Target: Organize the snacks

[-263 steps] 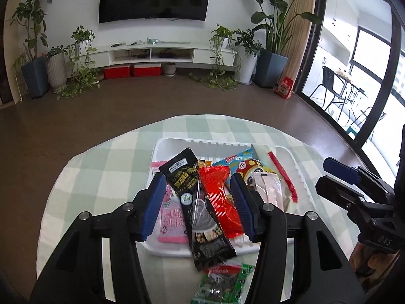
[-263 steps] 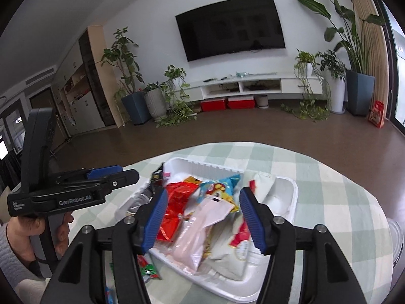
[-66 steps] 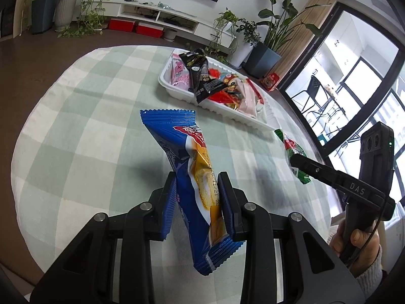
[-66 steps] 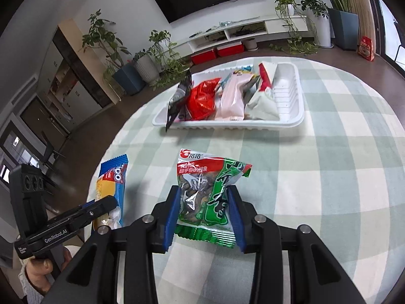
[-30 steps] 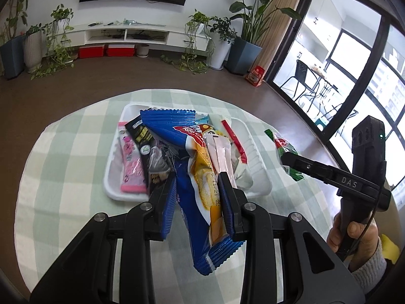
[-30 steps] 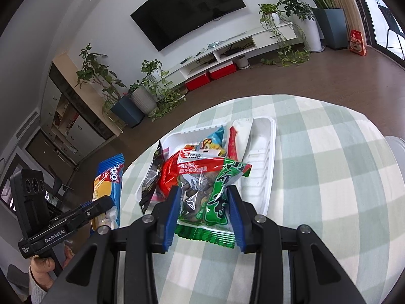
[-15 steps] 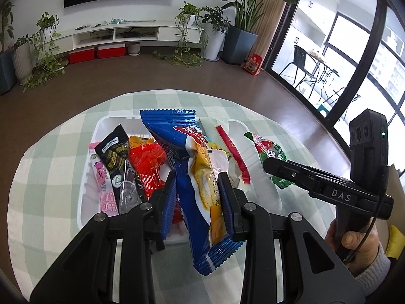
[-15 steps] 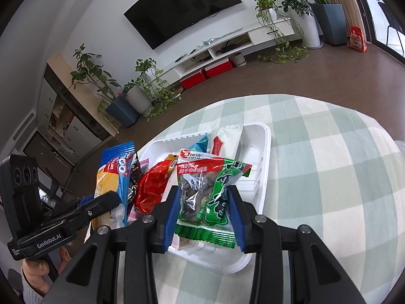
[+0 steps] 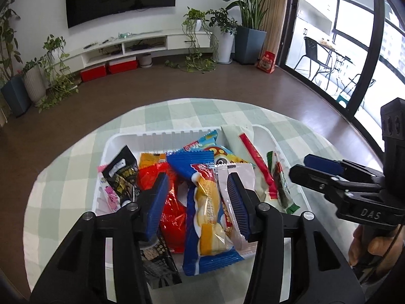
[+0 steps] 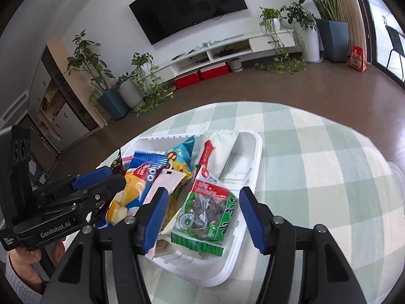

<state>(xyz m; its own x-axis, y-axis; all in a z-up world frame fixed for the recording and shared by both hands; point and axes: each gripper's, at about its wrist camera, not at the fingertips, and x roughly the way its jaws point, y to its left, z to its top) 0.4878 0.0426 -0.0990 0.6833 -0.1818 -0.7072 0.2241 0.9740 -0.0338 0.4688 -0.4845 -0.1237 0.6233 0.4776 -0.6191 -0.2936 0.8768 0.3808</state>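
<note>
Crinkly foil snack packets (image 9: 207,202), light and slippery, lie in the white tray (image 10: 253,167); both grippers (image 9: 200,200) (image 10: 202,215) stand apart.

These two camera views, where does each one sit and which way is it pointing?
Left wrist: sits on the left gripper, looks down its open fingers at the white tray; right gripper shows.
Right wrist: sits on the right gripper, facing the same tray; left gripper shows.
Shared: tray, blue snack pack, TV.
</note>
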